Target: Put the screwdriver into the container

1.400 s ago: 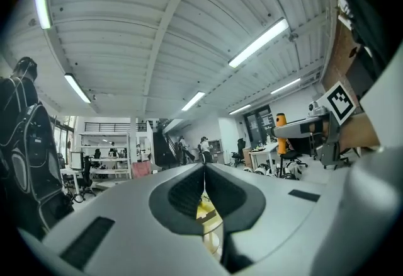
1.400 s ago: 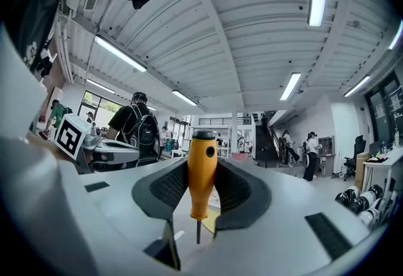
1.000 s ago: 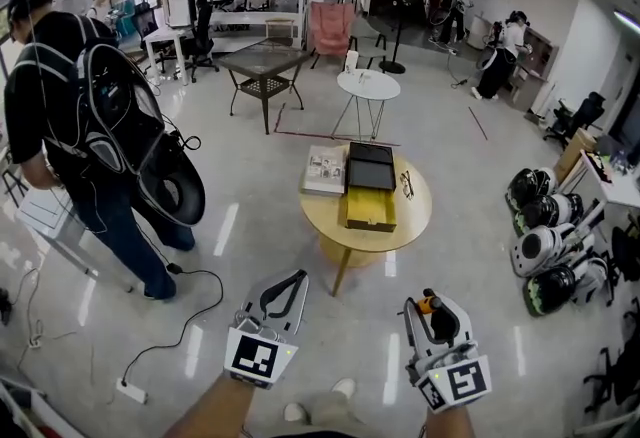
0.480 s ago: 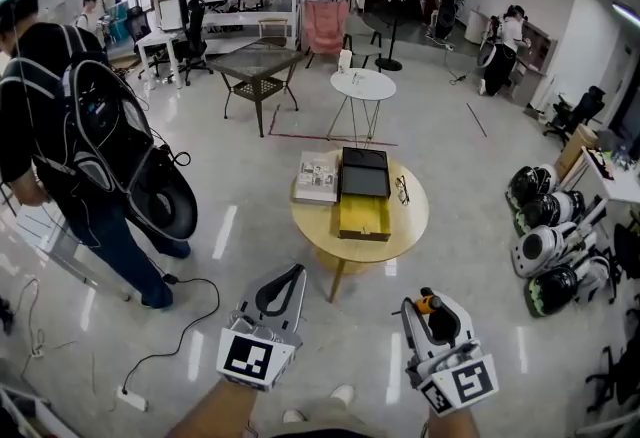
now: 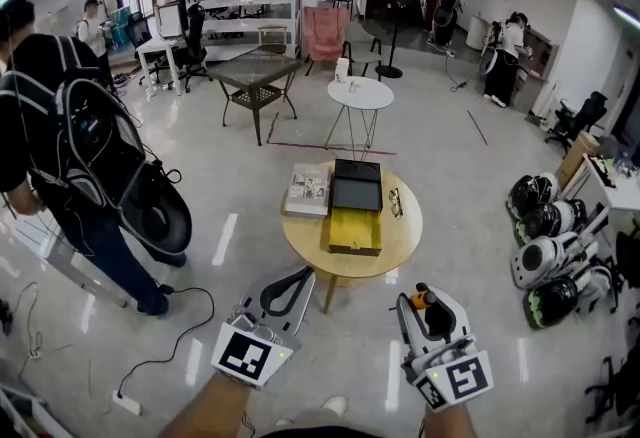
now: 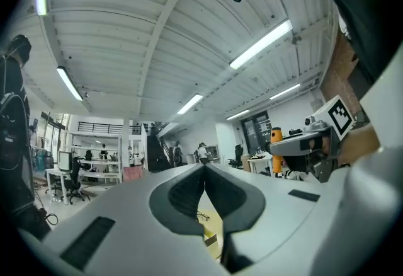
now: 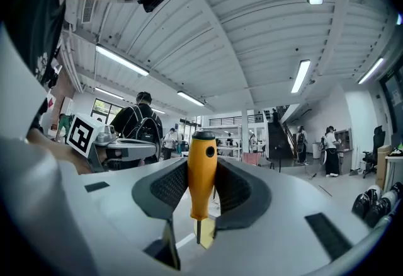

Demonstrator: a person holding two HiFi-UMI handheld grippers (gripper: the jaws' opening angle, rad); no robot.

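Observation:
An orange-handled screwdriver (image 7: pixel 201 171) stands upright between the pads of my right gripper (image 7: pixel 203 167), which is shut on its handle, metal tip pointing back towards the camera. In the head view the right gripper (image 5: pixel 413 299) is low at the right with the screwdriver (image 5: pixel 425 302) showing at its tips. The yellow open container (image 5: pixel 354 231) lies on a round wooden table (image 5: pixel 400 238) ahead, well beyond both grippers. My left gripper (image 5: pixel 303 275) is low at the left, with the jaw tips touching and nothing between them (image 6: pixel 204 166).
On the table also lie a black box (image 5: pixel 357 186), a magazine (image 5: pixel 307 189) and glasses (image 5: pixel 396 202). A person with a backpack (image 5: pixel 85 151) stands at the left, with a cable (image 5: pixel 170 336) on the floor. Several white machines (image 5: pixel 545 261) sit at the right.
The round table with the container has come nearer and lower in the head view. The person with the backpack has shifted left. Both grippers keep their places and states.

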